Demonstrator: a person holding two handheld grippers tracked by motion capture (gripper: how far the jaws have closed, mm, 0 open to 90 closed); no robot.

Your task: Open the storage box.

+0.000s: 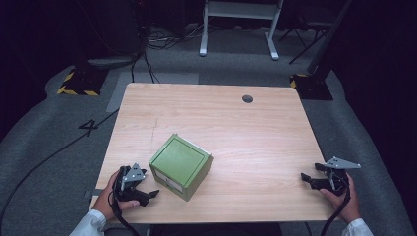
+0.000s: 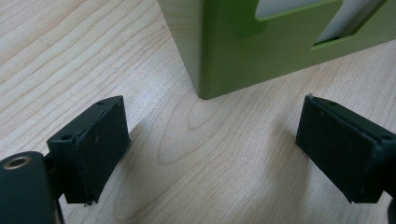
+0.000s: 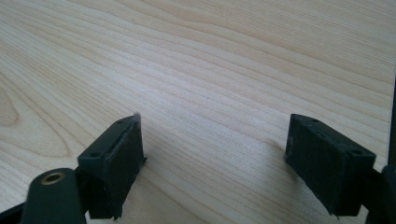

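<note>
A green box [image 1: 181, 166] stands on the wooden table [image 1: 236, 123], left of the middle and turned at an angle, with a pale label on its near side. My left gripper [image 1: 147, 195] rests near the table's front left, just left of the box, held by a hand. Its jaws stand wide apart over bare wood, with the box's corner [image 2: 205, 60] a short way ahead; white openings show in the box's green face. My right gripper [image 1: 306, 179] sits at the front right edge, open, pointing left over bare tabletop [image 3: 210, 70].
A round cable hole [image 1: 247, 99] lies near the table's far edge. Beyond the table, a grey carpeted floor holds cables, a white desk frame [image 1: 239, 24] and stands with yellow-black striped bases [image 1: 78, 83].
</note>
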